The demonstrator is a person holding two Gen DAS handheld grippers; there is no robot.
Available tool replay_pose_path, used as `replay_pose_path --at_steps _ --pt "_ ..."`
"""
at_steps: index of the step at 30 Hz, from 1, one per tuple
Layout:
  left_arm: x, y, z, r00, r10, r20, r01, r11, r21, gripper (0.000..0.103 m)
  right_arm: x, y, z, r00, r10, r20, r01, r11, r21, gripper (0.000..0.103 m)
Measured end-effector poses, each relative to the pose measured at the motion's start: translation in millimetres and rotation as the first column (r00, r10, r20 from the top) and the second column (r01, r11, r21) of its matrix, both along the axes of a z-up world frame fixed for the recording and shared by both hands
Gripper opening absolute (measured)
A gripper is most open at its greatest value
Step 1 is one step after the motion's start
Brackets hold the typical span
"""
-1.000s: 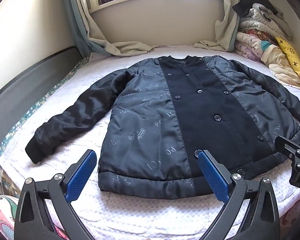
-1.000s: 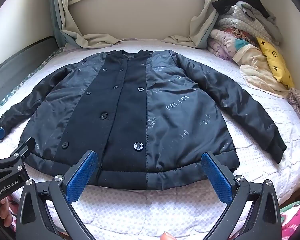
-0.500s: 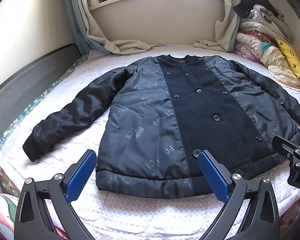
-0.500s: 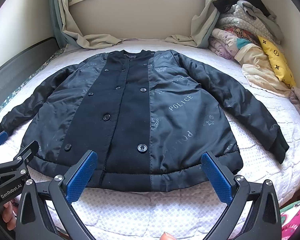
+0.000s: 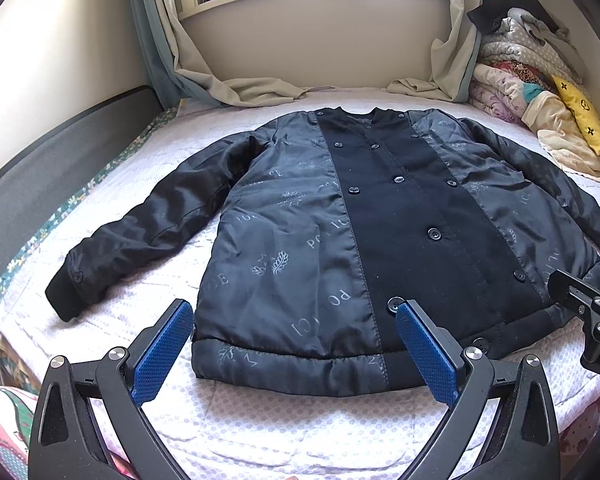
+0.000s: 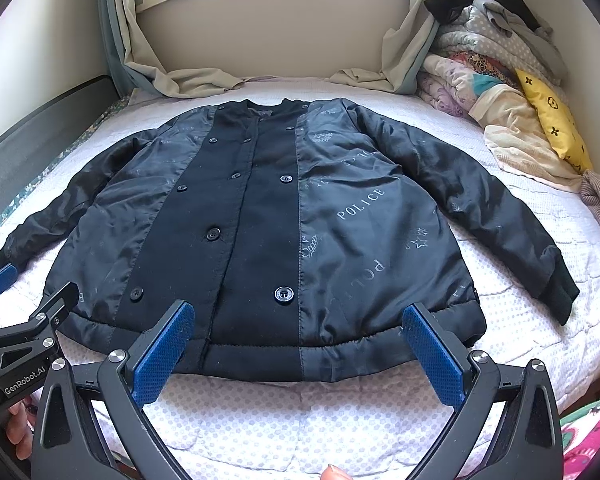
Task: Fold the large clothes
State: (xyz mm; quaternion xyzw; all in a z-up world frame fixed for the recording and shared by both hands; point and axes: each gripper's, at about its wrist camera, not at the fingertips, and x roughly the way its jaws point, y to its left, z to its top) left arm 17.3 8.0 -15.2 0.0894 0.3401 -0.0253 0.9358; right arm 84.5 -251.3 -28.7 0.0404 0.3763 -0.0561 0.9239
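Observation:
A large dark jacket [image 5: 380, 232] with a black buttoned front panel and shiny printed sides lies flat, front up, on the bed, sleeves spread out; it also shows in the right wrist view [image 6: 284, 224]. My left gripper [image 5: 296, 344] is open and empty, hovering just before the jacket's hem on its left half. My right gripper [image 6: 300, 344] is open and empty, before the hem on the right half. Each gripper shows at the edge of the other's view, the right one [image 5: 580, 304] and the left one [image 6: 28, 320].
The white quilted bed [image 5: 300, 420] carries the jacket. A pile of folded blankets and a yellow pillow [image 6: 548, 124] sit at the far right. Curtains [image 5: 240, 88] drape onto the bed's far side under the window. A dark headboard [image 5: 60, 160] runs along the left.
Both grippers have drawn back and risen slightly, so the jacket sits a little further off in both views. The jacket has not moved.

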Motion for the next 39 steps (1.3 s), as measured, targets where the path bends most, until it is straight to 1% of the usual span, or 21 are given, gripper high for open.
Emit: replay_pose_path --at_steps 25,39 --pt "1.0 3.0 -4.8 1.0 0.0 -0.011 0.0 1.0 -0.005 0.103 -2.4 -0.8 -3.1 1.0 -0.002 -0.006 0.002 1.0 0.008 0.103" --pt "1.4 2.0 -7.5 1.0 0.002 -0.02 -0.002 1.0 -0.01 0.103 -1.8 -5.3 -5.5 1.0 0.0 -0.029 0.001 1.0 0.019 0.103"
